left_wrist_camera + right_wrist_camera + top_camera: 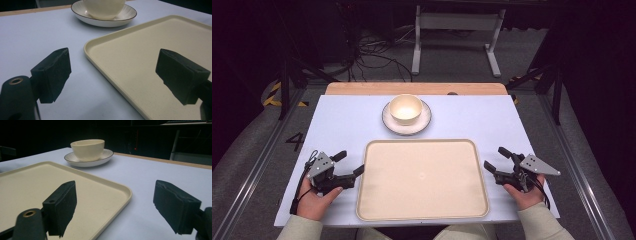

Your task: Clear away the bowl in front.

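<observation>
My left claw (pixel 349 163) and right claw (pixel 493 157) gape wide, holding nothing. They flank the beige rectangular plastic tray (pixel 422 178) on the pale blue tabletop (pixel 342 120); the room behind is dark.

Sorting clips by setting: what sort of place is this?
Probably a lab or test bench, not a kitchen: a white table on a dark floor with loose cables, a metal stand behind, and a staged tray.

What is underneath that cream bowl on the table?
The bowl stands on a white plate with a dark rim line. The plate's middle is covered by the bowl, so anything there cannot be seen.
</observation>
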`<act>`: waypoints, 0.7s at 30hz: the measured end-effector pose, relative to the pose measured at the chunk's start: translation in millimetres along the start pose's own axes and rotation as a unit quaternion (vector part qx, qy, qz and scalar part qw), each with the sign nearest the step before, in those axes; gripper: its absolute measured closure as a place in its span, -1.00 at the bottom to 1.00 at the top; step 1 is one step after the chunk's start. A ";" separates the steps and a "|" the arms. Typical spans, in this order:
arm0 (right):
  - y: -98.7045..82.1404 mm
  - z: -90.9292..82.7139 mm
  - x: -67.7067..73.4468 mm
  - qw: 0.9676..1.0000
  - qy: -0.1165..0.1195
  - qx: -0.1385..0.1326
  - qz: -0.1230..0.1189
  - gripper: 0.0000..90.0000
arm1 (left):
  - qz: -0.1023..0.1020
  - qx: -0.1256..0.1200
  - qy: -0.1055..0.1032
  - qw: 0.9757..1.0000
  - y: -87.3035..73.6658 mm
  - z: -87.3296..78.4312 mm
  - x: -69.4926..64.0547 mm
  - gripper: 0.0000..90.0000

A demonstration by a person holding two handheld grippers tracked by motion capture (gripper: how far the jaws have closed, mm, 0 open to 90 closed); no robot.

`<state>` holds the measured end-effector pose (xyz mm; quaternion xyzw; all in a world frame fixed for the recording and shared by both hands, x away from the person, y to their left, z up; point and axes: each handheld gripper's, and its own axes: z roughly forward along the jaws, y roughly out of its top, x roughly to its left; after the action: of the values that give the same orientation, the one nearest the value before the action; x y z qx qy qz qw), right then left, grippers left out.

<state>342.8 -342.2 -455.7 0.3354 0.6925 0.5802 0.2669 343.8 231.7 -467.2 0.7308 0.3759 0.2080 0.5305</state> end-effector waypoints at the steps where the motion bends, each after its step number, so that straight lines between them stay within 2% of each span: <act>1: 0.0 -0.1 0.0 1.000 0.000 0.000 0.000 -0.56 | 0.001 0.003 -0.001 1.000 0.2 -0.1 0.1 -0.68; 12: -0.2 -0.3 -0.6 1.000 0.002 -0.002 0.000 -0.56 | 0.005 0.002 0.001 1.000 1.6 0.1 -0.6 -0.64; 21: -0.3 -0.4 -1.3 1.000 0.003 -0.002 0.005 -0.56 | -0.003 0.006 0.006 1.000 17.3 -6.9 -6.9 -0.64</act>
<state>343.3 -343.5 -456.0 0.3369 0.6900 0.5843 0.2626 340.3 228.0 -448.0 0.7311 0.3827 0.2087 0.5248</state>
